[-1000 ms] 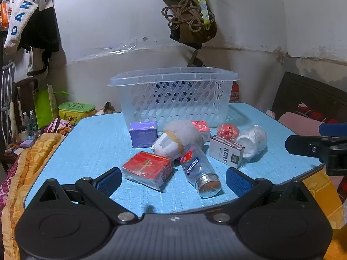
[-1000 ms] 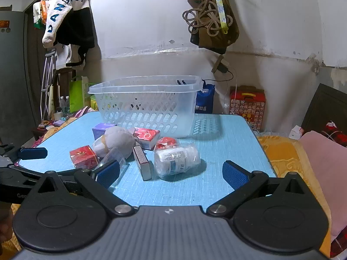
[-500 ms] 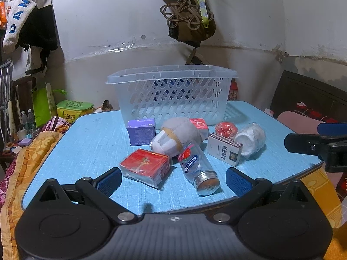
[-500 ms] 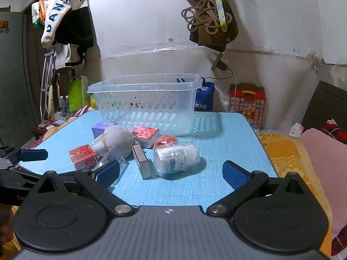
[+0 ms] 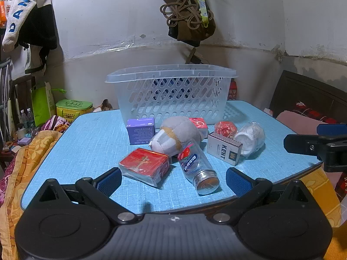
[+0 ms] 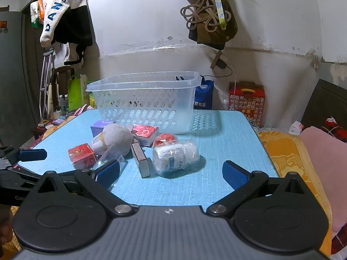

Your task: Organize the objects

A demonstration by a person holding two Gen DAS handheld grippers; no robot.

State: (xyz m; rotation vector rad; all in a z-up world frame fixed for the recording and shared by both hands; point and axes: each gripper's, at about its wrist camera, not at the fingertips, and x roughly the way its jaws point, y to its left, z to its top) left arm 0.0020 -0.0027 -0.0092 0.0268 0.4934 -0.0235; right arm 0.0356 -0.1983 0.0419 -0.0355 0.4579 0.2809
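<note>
Both tools hang at the near edge of the table, jaws spread wide and holding nothing. The left gripper [image 5: 173, 177] has ribbed blue rubber pads on black plastic fingers; the right gripper [image 6: 171, 172] is built the same, and its dark arm and blue pad show at the right edge of the left wrist view.

Just beyond the left gripper, on the blue table [image 5: 86, 143] with its fine woven grid texture, lies a cluster of small goods. Nearest is a red box [image 5: 144, 164] in glossy cellophane, and beside it a clear bottle [image 5: 196, 165] on its side, its ridged metal cap toward the tool. Behind them a soft grey plush toy [image 5: 175, 135] slumps against a purple carton [image 5: 141, 131], with a smaller red-and-white box behind the toy. To the right stands a white KENT box [image 5: 223, 148], with a rough striking strip along its side in the right wrist view. Next to it rests a white bottle in crinkled plastic wrap [image 6: 175, 157], touching a red round packet [image 5: 225, 129].

At the back stands the translucent basket [image 5: 173, 95], rectangular, with slotted lattice walls and a broad smooth rim, apart from the cluster.
</note>
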